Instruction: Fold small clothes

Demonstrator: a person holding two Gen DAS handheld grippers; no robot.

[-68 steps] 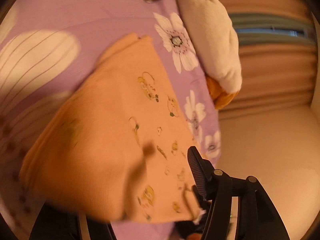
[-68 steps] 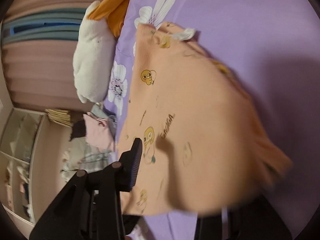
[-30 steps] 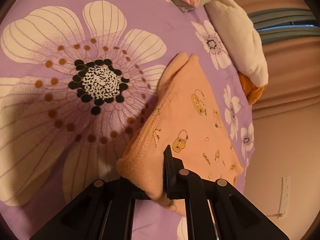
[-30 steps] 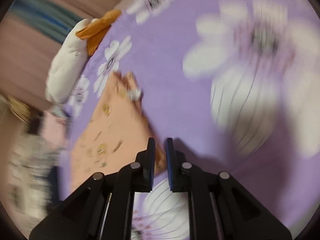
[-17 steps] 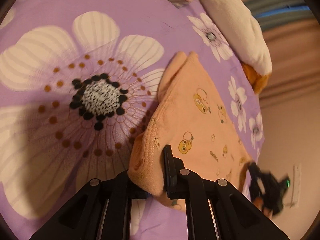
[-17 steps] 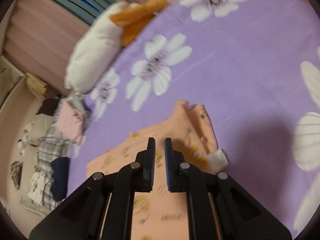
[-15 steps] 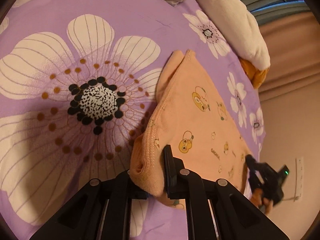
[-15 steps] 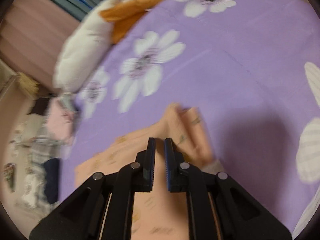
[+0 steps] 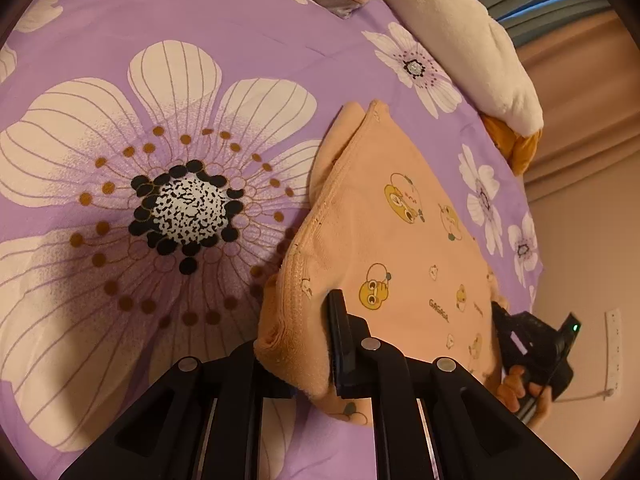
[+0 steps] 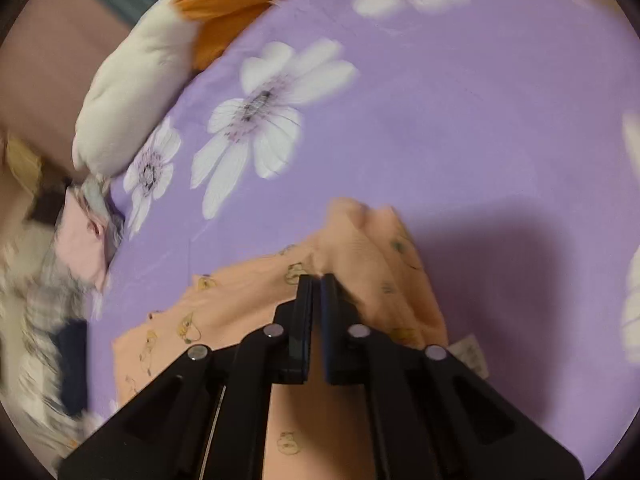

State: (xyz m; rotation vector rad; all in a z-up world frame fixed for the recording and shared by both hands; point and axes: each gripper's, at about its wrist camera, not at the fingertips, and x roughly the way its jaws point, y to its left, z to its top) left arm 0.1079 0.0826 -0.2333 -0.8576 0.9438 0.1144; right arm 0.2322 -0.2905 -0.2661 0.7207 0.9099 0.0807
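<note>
Your left gripper (image 9: pixel 304 344) is pinching a bunched corner of the orange garment (image 9: pixel 400 248); cloth fills the gap between its fingers, and the near edge is lifted off the purple bedspread (image 9: pixel 240 32). Your right gripper (image 10: pixel 314 284) has just been closing. Its jaws are now pressed together, with a fold of the same garment (image 10: pixel 360 256) at the tips. Whether cloth is truly caught there, you cannot tell for certain, but the fabric puckers toward the tips.

The garment lies on the bedspread (image 10: pixel 480 120), its long axis running from your left gripper away and rightward toward the plush toy (image 9: pixel 460 48). Each hand sits at one near corner, so the fold probably carries both corners away from you, along that axis.

The left wrist view shows the full length of the garment, its far tip, the right gripper (image 9: pixel 532 344) and the hand (image 9: pixel 516 392) holding it at the right edge. The right wrist view shows none of that length, but it does show the white label (image 10: pixel 468 352) just right of its fingers, and a heap of other clothes (image 10: pixel 80 240) at far left.
</note>
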